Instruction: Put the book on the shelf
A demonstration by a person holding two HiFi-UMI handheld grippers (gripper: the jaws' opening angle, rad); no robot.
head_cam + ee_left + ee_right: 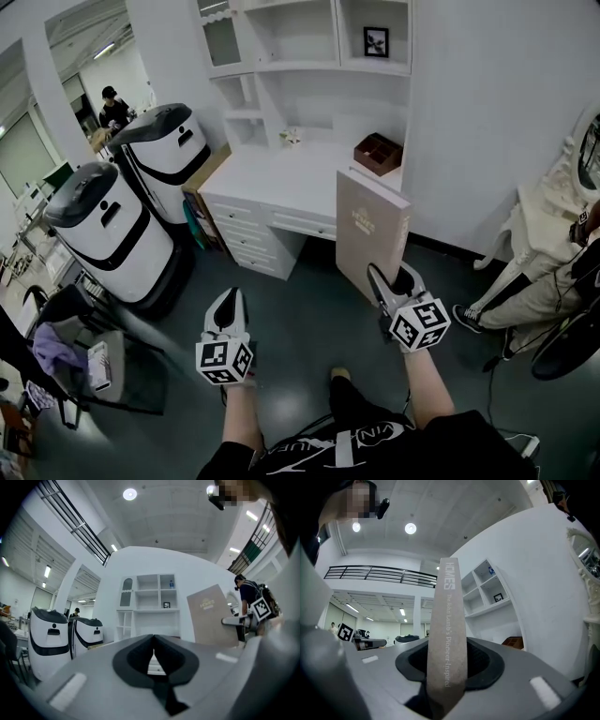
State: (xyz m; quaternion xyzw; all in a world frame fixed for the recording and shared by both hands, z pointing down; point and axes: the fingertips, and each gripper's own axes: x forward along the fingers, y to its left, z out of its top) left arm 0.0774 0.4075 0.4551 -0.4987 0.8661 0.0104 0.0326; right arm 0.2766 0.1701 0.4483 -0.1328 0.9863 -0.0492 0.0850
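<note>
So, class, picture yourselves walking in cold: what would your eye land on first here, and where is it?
The tall beige book stands out first, held upright in the right gripper just in front of the white desk and its shelves. At the left, two bulky white-and-black machines stand side by side on the dark floor.

Layout around the desk (272, 183)
A shelf unit (281, 42) stands on the desk's back, with a framed picture (376, 41) in its upper right compartment. A box (378, 153) sits on the desk's right end. Two machines (161, 150) stand left of the desk. The book (370, 230) stands upright before the desk's right end, in the right gripper (394, 278).
</note>
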